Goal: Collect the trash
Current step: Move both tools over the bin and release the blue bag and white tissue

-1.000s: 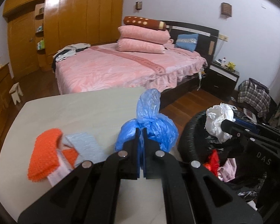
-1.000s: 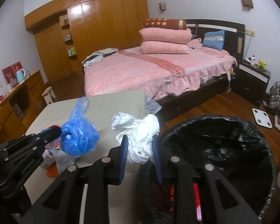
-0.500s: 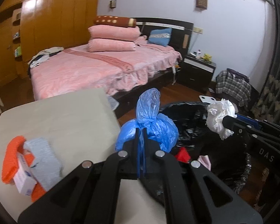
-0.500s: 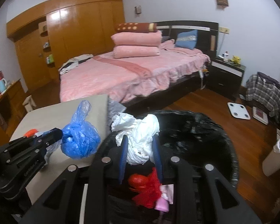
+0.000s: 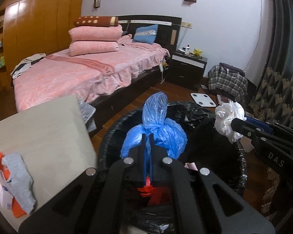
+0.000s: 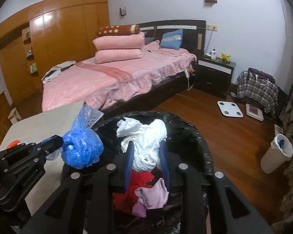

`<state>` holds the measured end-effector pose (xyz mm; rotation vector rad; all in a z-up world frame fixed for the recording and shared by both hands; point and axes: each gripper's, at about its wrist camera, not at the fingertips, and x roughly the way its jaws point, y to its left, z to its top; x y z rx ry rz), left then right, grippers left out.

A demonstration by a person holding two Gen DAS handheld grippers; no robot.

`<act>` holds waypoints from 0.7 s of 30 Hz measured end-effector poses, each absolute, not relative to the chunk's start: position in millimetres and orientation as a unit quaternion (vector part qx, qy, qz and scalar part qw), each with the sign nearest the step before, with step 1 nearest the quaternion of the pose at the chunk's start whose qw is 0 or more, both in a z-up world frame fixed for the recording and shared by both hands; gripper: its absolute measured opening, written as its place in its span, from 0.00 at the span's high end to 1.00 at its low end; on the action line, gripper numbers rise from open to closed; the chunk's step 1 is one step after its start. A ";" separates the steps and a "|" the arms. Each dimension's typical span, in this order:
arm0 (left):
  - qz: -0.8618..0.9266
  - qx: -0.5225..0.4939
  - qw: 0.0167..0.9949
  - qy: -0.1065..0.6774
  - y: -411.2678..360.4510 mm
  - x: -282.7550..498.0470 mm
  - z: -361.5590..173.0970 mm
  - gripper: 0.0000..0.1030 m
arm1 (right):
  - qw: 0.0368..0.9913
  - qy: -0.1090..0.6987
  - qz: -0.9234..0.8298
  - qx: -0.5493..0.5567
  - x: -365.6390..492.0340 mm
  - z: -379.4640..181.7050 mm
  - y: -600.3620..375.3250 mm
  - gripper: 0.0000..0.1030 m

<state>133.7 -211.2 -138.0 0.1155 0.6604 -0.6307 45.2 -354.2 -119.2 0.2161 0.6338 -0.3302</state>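
Note:
My left gripper is shut on a knotted blue plastic bag and holds it above the black-lined trash bin. It also shows in the right wrist view. My right gripper is shut on a crumpled white wad of paper above the same bin. The wad shows in the left wrist view. Red and pink trash lies inside the bin.
A beige table at the left holds an orange sponge, a grey cloth and a small box. A pink bed stands behind. A white scale and a small white bin are on the wood floor.
Both grippers moved right from over the table to above the bin, each keeping its load. The bin's inside with red and pink trash has come into view.

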 end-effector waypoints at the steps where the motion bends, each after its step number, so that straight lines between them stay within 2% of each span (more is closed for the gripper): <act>1: -0.306 0.056 0.895 0.319 -213.0 133.6 -138.7 0.99 | 0.931 0.310 -0.163 0.106 44.3 -120.1 -356.7 0.74; 6: -0.318 0.060 0.887 0.329 -225.9 134.7 -145.1 0.99 | 0.926 0.317 -0.171 0.110 41.1 -127.4 -366.8 0.74; 9: -0.327 0.056 0.881 0.337 -226.4 137.4 -147.6 0.92 | 0.922 0.322 -0.186 0.108 40.1 -131.7 -372.5 0.66; 10: -0.329 0.054 0.879 0.341 -225.0 138.7 -148.1 0.83 | 0.921 0.322 -0.190 0.108 39.5 -132.4 -373.9 0.64; 11: -0.330 0.053 0.879 0.341 -224.0 139.5 -148.3 0.69 | 0.921 0.322 -0.192 0.108 40.5 -132.7 -372.9 0.59; 14: -0.326 0.047 0.883 0.334 -216.2 139.3 -147.0 0.51 | 0.921 0.318 -0.199 0.108 39.4 -131.7 -374.7 0.44; 15: -0.324 0.047 0.885 0.332 -213.1 139.8 -145.6 0.47 | 0.922 0.315 -0.200 0.106 38.8 -130.7 -374.0 0.31; 16: -0.321 0.047 0.887 0.330 -211.3 139.9 -144.1 0.39 | 0.922 0.313 -0.202 0.105 38.2 -130.7 -374.1 0.23; 17: -0.317 0.046 0.889 0.326 -207.8 140.4 -142.8 0.29 | 0.923 0.308 -0.206 0.103 37.3 -129.1 -372.4 0.10; 18: -0.309 0.047 0.894 0.320 -201.4 140.4 -141.0 0.25 | 0.925 0.302 -0.209 0.101 36.4 -127.0 -370.2 0.05; 19: -0.304 0.046 0.897 0.317 -197.3 140.2 -139.6 0.17 | 0.926 0.299 -0.209 0.101 36.5 -125.5 -368.8 0.05; 21: -0.292 0.041 0.903 0.313 -184.5 142.4 -136.2 0.13 | 0.928 0.295 -0.202 0.103 38.2 -123.0 -364.3 0.06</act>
